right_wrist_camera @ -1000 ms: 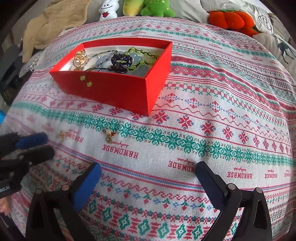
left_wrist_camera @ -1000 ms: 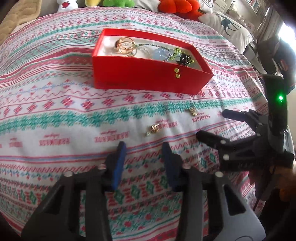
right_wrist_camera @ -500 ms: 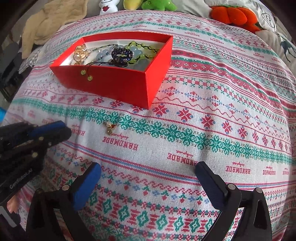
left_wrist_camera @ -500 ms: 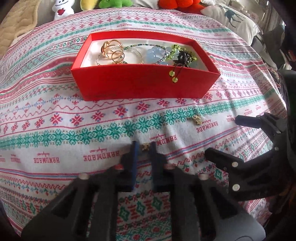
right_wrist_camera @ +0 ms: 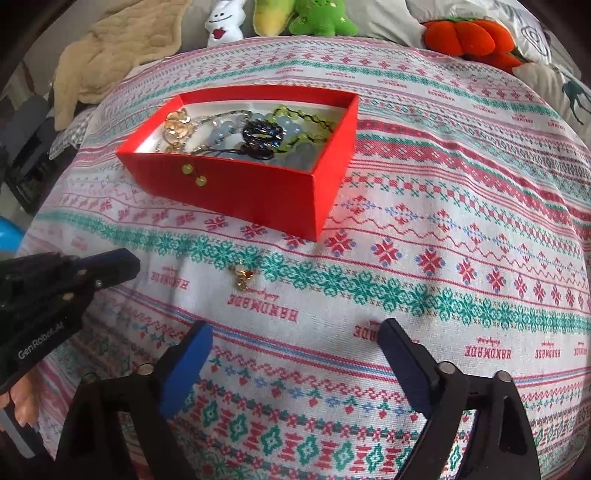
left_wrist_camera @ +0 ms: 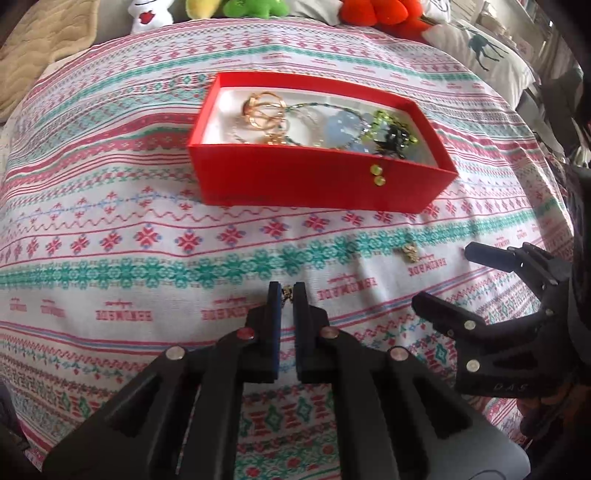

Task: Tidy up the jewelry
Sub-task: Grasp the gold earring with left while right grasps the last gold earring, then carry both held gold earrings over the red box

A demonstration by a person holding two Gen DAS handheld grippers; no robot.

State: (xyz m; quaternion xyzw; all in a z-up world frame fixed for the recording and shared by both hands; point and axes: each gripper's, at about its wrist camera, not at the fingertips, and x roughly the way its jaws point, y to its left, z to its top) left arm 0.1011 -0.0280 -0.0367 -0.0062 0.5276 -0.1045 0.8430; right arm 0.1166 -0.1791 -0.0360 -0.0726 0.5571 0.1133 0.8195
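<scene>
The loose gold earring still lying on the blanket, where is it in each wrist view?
Left wrist: gold earring lies right of centre, on the blanket below the red box's right corner.
Right wrist: gold earring lies left of centre, below the red box's front wall.
Shared landmark: the red box, just beyond the earring in both.

A box (left_wrist_camera: 317, 184) sits on a patterned cloth (left_wrist_camera: 110, 229), jewellery (left_wrist_camera: 266, 110) heaped inside it and two beads (left_wrist_camera: 377, 175) hanging over its near wall. Before the box, on the cloth, lies one earring (right_wrist_camera: 242, 275); to its left, the left tool (left_wrist_camera: 287, 291) pinches a second earring (left_wrist_camera: 287, 294) between its tips. The right tool (right_wrist_camera: 291, 343) hangs near the loose earring – jaws spread, nothing between them. Behind the box, at the cloth's far edge, soft toys (right_wrist_camera: 306, 18) sit in a row, a blanket (right_wrist_camera: 118, 55) at far left.
</scene>
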